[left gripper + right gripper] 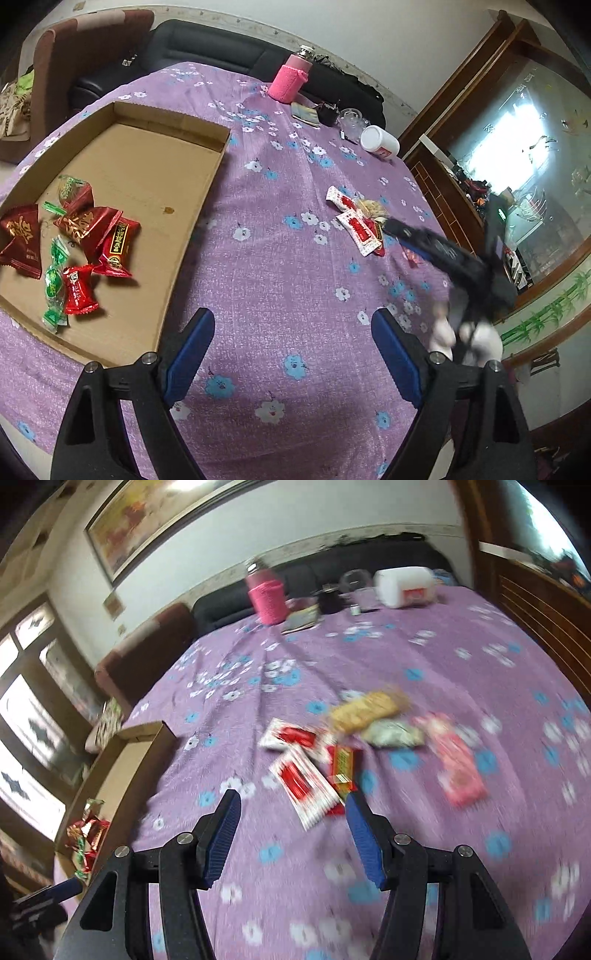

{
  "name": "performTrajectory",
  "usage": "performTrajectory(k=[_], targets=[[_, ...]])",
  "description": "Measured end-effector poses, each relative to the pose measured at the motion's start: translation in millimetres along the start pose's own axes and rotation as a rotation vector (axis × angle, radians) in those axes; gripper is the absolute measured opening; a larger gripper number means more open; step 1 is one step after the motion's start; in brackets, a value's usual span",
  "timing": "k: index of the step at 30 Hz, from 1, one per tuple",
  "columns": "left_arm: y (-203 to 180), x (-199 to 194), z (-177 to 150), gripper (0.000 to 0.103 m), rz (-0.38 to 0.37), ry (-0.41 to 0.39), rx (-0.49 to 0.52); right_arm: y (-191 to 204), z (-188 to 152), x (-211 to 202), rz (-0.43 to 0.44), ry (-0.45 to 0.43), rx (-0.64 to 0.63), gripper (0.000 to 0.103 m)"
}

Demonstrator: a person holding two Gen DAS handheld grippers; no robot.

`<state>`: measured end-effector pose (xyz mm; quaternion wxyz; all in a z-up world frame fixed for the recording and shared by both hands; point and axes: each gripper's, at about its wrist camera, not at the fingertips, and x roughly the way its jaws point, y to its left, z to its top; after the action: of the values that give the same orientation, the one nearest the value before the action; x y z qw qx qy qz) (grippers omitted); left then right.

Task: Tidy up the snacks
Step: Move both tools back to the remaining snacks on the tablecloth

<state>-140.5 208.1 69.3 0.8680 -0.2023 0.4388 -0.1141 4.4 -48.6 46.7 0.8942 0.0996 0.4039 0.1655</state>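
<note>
Left gripper (291, 328), jaws apart and empty over the tabletop (280, 266), alone shows the cardboard tray (155, 177) with sorted snacks (92, 236) to its left, while right gripper (291, 805), likewise apart and empty, views blurred loose snacks (354, 746) just ahead.

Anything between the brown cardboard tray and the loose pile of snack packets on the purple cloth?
Nothing: only bare purple floral tablecloth between the brown cardboard tray and the loose snack packets. The left wrist view shows it best; the right wrist view agrees.
</note>
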Motion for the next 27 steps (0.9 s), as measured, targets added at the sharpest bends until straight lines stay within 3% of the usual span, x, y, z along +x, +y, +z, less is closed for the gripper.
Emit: performTrajectory(k=[6,8,9,13,18,23,27], targets=[[3,-7,19,0.086,0.036,-0.034,0.034,13,14,60,-0.056,0.094,-0.112,0.062],[-1,-11,35,0.086,0.050,-0.065,0.071,13,8,66,-0.071,0.101,-0.126,0.047],[-4,-10,41,0.086,0.055,-0.073,0.086,13,6,68,-0.083,0.106,-0.133,0.032],[-28,13,76,0.086,0.077,-0.045,0.187,2,2,61,-0.038,0.088,-0.081,0.024],[-67,85,111,0.086,0.069,0.061,0.311,-23,-8,24,0.046,0.007,0.031,0.011],[-100,173,144,0.086,0.023,0.150,0.359,-57,-9,14,0.091,-0.026,0.152,0.011],[-116,228,157,0.086,0.001,0.188,0.402,-61,-4,4,0.095,-0.066,0.155,0.011]])
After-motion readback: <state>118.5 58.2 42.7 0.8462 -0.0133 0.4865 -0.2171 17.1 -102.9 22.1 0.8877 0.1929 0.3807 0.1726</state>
